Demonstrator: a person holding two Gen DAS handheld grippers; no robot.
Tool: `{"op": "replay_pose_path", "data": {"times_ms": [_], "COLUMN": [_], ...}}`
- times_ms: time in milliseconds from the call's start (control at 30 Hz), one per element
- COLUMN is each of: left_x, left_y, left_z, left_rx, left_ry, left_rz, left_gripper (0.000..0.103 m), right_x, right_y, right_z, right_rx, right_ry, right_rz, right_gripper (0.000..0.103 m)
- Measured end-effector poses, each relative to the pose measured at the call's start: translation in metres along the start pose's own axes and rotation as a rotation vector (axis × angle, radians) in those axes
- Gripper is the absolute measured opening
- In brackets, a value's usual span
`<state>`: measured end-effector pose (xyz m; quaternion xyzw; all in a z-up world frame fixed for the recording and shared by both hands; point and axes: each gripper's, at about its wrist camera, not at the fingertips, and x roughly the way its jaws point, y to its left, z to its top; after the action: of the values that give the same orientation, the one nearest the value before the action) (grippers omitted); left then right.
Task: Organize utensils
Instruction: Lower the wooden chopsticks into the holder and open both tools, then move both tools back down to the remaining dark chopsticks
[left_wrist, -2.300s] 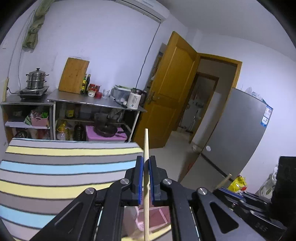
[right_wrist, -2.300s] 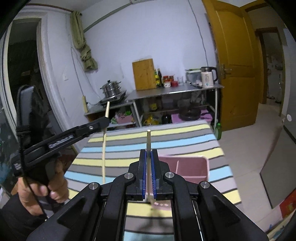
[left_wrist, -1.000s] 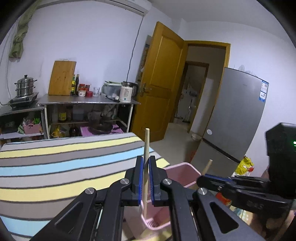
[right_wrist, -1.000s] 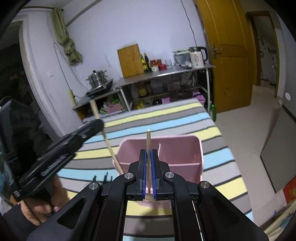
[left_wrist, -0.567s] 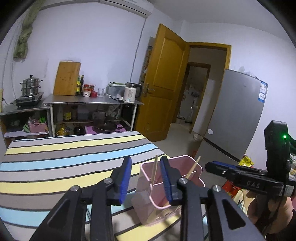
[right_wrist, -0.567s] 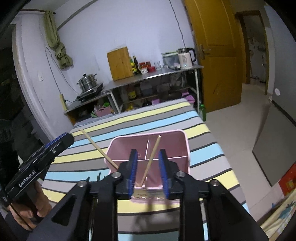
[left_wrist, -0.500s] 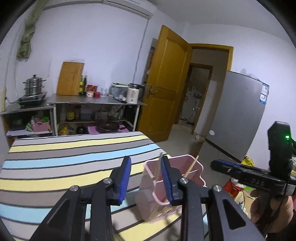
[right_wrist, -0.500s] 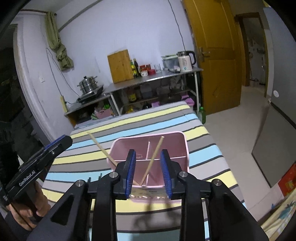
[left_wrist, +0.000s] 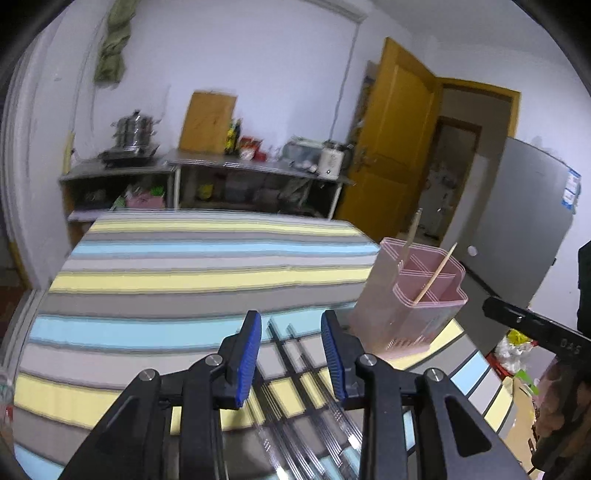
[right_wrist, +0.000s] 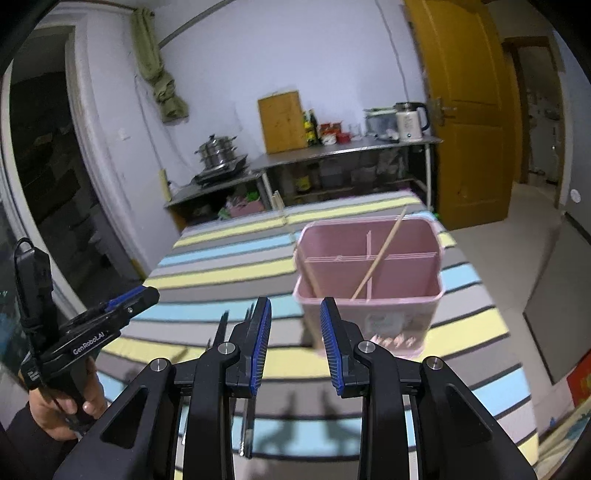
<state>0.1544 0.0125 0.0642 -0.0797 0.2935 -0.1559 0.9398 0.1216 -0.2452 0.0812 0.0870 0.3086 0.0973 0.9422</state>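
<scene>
A pink divided utensil holder (right_wrist: 369, 273) stands on the striped tablecloth; it also shows in the left wrist view (left_wrist: 410, 299). Two wooden chopsticks lean inside it, one (right_wrist: 380, 251) in a right compartment, the other (right_wrist: 286, 225) at its left wall. In the left wrist view they appear as one slanted stick (left_wrist: 436, 273) and one upright stick (left_wrist: 410, 236). My left gripper (left_wrist: 291, 354) is open and empty above several metal utensils (left_wrist: 306, 391) lying on the cloth. My right gripper (right_wrist: 295, 339) is open and empty in front of the holder, with a metal utensil (right_wrist: 247, 417) below it.
The table (left_wrist: 184, 266) carries a striped cloth. Behind it stand metal shelves with a steamer pot (right_wrist: 216, 153), a cutting board (right_wrist: 282, 122) and a kettle (right_wrist: 408, 120). A yellow door (right_wrist: 469, 110) is at the right, a grey fridge (left_wrist: 524, 229) beside it.
Both grippers opened and let go of their chopsticks, which now stand in the pink holder. Both grippers have since drawn back from the holder and tilted down toward the table.
</scene>
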Motion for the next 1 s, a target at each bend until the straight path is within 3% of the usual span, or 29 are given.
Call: {"op": "replay_pose_path", "data": {"times_ms": [233, 467, 733, 867, 1000], "left_x": [0.030, 0.066, 0.080, 0.082, 0.079], "left_y": [0.028, 0.043, 0.037, 0.039, 0.045], "left_z": [-0.047, -0.069, -0.069, -0.068, -0.067], "left_rx": [-0.065, -0.101, -0.077, -0.054, -0.049], "left_ry": [0.146, 0.251, 0.257, 0.272, 0.280], "left_rz": [0.082, 0.132, 0.160, 0.174, 0.158], "left_gripper": [0.033, 0.031, 0.025, 0.003, 0.001], "right_x": [0.024, 0.050, 0.087, 0.107, 0.126], "right_y": [0.009, 0.021, 0.034, 0.040, 0.045], "right_z": [-0.027, -0.048, -0.063, -0.065, -0.067], "right_rx": [-0.016, -0.053, -0.097, -0.117, -0.133], "right_ry": [0.081, 0.148, 0.225, 0.254, 0.286], "right_rz": [0.042, 0.068, 0.077, 0.078, 0.085], "right_gripper": [0.029, 0.029, 0.017, 0.010, 0.009]}}
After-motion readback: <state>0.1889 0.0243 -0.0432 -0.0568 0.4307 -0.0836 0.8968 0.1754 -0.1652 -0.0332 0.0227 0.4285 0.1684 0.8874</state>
